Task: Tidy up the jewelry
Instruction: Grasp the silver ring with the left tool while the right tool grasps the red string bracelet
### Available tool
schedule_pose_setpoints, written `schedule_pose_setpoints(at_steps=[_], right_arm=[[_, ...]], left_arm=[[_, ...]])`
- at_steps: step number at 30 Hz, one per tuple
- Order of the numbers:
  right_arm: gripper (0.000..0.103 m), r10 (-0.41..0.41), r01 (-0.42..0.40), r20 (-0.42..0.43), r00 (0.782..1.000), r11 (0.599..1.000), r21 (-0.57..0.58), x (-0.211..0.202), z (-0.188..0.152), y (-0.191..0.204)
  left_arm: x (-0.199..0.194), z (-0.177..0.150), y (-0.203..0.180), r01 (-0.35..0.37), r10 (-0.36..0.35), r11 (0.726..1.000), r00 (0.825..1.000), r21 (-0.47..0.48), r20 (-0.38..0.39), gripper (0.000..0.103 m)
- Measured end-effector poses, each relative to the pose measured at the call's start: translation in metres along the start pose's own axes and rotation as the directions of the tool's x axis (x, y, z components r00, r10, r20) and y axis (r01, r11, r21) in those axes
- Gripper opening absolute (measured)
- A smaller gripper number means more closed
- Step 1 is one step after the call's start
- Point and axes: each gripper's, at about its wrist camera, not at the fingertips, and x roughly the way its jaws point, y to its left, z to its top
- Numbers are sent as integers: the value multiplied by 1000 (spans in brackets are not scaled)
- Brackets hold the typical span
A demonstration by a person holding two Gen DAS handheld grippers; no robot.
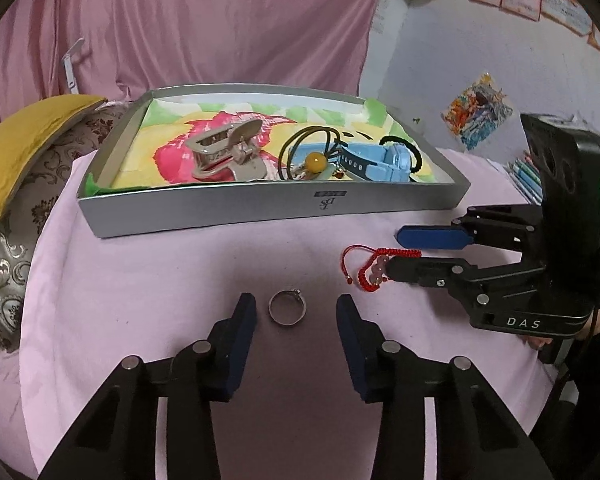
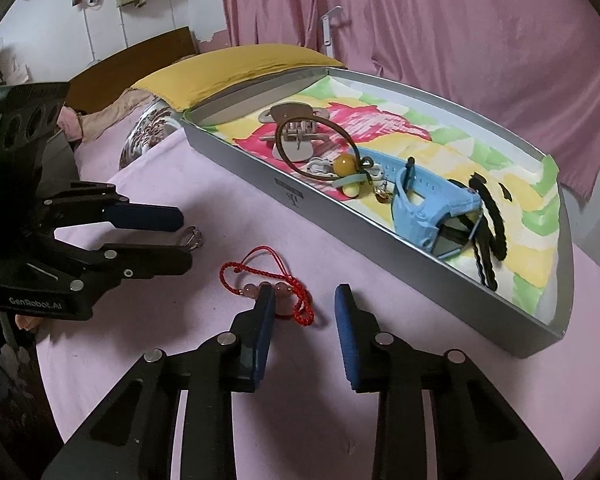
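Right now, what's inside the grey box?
The shallow grey box holds a metal hair claw, a brown cord with a yellow bead, a blue watch and a black hair tie. The colourful paper lining hides its floor.

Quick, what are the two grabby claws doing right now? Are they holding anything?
Left gripper: open, holding nothing; the silver ring lies between its fingers.
Right gripper: open, holding nothing; one finger is over the red bead bracelet.
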Motion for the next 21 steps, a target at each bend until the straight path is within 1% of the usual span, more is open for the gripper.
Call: schedule_pose_setpoints(at_steps=[1, 5, 9, 12, 14, 15, 17, 21], right_arm=[[22, 0, 0, -1, 1000, 1000, -5, 0, 1, 1], [21, 3, -3, -1, 1000, 1000, -7, 0, 1, 1], [18, 13, -13, -1, 1000, 1000, -4, 0, 1, 0], [15, 33, -33, 1, 999, 999, 11, 0, 1, -3], [11, 43, -43, 2, 999, 999, 26, 1, 1, -6], [8, 48, -48, 2, 999, 998, 34, 1, 0, -8], [8, 57, -57, 3, 998, 997, 43, 1, 0, -9], [8, 38, -38, 0, 999, 999, 25, 1, -1, -4]], left_arm=[[0, 0, -1, -5, 5, 1000, 1000, 6, -3, 36], [3, 2, -5, -25, 26, 999, 999, 36, -19, 29], [3, 2, -9, -50, 51, 997, 998, 61, -22, 27], [4, 2, -10, -68, 69, 995, 997, 67, -22, 24], [4, 2, -10, -70, 72, 995, 997, 67, -22, 23], [3, 2, -10, -75, 77, 995, 997, 67, -22, 21], [4, 2, -10, -74, 76, 995, 997, 66, -21, 19], [3, 1, -9, -58, 59, 997, 998, 58, -18, 19]])
